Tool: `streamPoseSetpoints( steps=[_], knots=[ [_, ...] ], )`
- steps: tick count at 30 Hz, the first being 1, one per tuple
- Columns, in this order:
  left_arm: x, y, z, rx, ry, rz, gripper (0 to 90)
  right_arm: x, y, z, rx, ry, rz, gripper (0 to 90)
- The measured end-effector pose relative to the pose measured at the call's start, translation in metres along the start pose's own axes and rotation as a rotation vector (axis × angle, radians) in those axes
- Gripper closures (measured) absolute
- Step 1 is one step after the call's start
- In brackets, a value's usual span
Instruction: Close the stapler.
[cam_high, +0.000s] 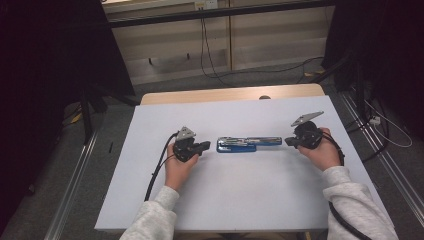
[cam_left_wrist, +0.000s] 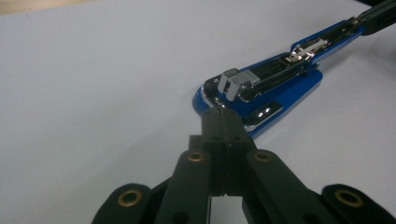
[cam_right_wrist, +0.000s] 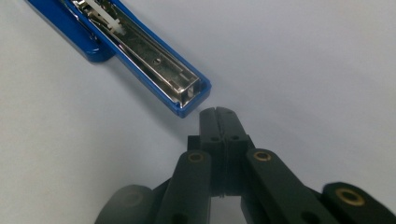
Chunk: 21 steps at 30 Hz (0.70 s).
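— Two grippers, one stapler. Going from the left: the left gripper (cam_high: 205, 146) has its jaws closed on nothing, tips at the hinge end of the blue stapler (cam_high: 248, 144).

— And the stapler?

— Lying swung open mid-bench (cam_high: 150, 165), glossy blue shell, bright metal staple channel facing up, long and flat.

— On the right?

— The right gripper (cam_high: 288, 142) sits just beside the far tip, jaws closed and empty too. I'd judge that nothing is gripped yet; any handling remains ahead.
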<state>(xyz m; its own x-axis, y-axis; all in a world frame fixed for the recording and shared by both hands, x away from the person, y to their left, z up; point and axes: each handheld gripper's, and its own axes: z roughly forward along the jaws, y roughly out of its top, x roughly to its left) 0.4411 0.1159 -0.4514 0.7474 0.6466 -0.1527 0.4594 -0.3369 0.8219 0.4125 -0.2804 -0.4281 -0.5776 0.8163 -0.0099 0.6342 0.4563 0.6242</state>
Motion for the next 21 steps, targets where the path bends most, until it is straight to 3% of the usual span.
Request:
streamPoseSetpoints(
  steps=[2,4,11,17,21],
  knots=[
    [-0.002,0.002,0.006,0.016,0.001,0.015,90.0,-0.001,-0.003,0.002,0.009,0.003,0.002,90.0],
    [-0.003,0.002,0.010,0.012,-0.005,-0.001,90.0,-0.001,-0.005,0.003,0.011,0.007,0.006,90.0],
    [-0.004,0.001,0.020,0.048,-0.003,0.006,90.0,0.001,-0.006,0.007,0.025,0.013,-0.005,90.0],
    [-0.007,0.003,0.025,0.077,-0.015,0.032,90.0,0.004,-0.004,0.012,0.030,0.022,-0.016,90.0],
    [-0.006,0.003,0.025,0.081,-0.025,0.015,90.0,0.008,-0.002,0.014,0.038,0.031,-0.034,90.0]
  ],
)
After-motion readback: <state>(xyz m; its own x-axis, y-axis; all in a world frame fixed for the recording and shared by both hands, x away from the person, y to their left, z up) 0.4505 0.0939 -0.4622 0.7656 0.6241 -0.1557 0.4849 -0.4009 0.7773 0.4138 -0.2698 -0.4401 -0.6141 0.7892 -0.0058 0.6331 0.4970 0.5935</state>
